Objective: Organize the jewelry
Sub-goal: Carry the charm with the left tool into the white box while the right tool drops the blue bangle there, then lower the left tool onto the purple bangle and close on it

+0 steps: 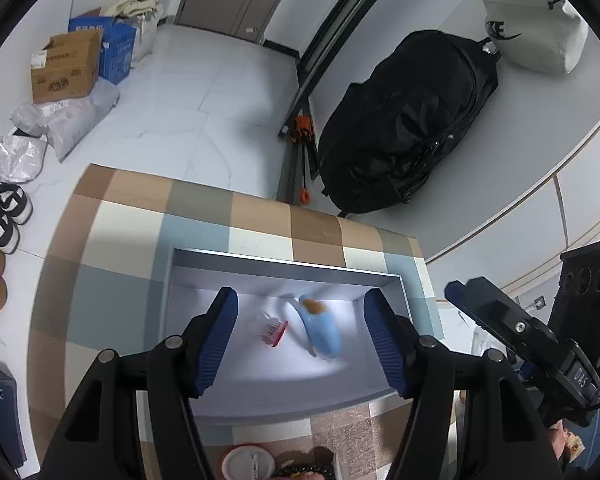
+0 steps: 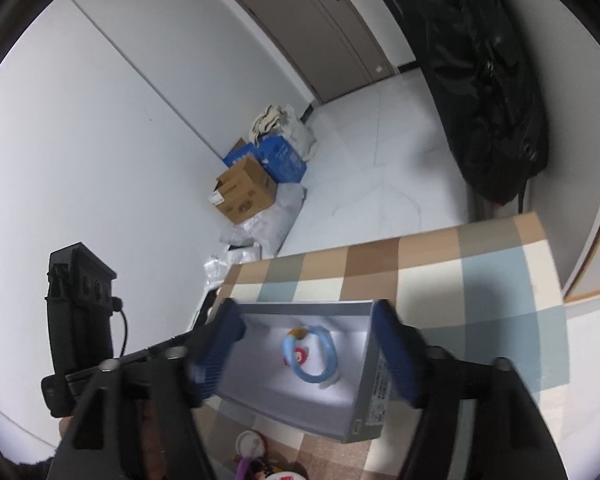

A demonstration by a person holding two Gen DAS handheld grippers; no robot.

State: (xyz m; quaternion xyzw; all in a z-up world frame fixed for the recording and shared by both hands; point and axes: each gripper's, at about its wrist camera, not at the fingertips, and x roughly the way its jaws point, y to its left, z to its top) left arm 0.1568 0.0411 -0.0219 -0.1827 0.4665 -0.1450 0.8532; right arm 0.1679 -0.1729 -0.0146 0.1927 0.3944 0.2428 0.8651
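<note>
A shallow grey box (image 1: pixel 284 264) lies open on a checked tablecloth (image 1: pixel 112 224). Inside it are a light-blue bangle (image 1: pixel 324 332) with an orange piece on it and a small pink clip (image 1: pixel 274 328). My left gripper (image 1: pixel 302 296) hovers over the box, open, with nothing between its blue pads. In the right wrist view my right gripper (image 2: pixel 306 308) is also open above the same box (image 2: pixel 376 392), over the bangle (image 2: pixel 328 344) and a red-and-white piece (image 2: pixel 299 355). Below the box lie a white round badge (image 1: pixel 246 462) and black beads (image 1: pixel 304 470).
A black backpack (image 1: pixel 412 120) leans on the wall behind the table. Cardboard and blue boxes (image 1: pixel 68 68), plastic bags and shoes (image 1: pixel 4 212) line the floor at the left. The table's far edge (image 1: pixel 240 196) drops to the white tile floor.
</note>
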